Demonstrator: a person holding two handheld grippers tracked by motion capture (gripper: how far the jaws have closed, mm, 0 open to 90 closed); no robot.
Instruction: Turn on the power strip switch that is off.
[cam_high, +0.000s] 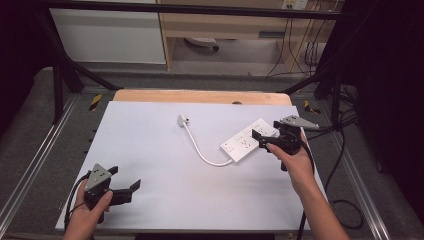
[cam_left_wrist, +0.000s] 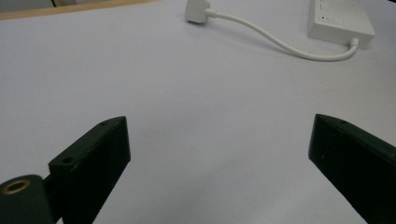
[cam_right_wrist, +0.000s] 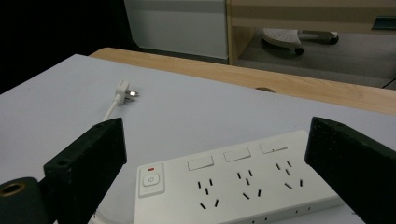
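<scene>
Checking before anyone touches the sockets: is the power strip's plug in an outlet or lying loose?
Loose. The plug lies on the white table, prongs bare, cord curving back to the power strip.

A white table (cam_high: 150, 150) with a wooden far edge (cam_high: 200, 96); beyond it, a pale cabinet (cam_high: 107, 35).

The table (cam_high: 165, 165) is lit evenly and softly from above with only faint shadows and no glare, while the left and right edges of the high view are very dark, and the black jaws at the bottom of both gripper views look slightly blurred.
</scene>
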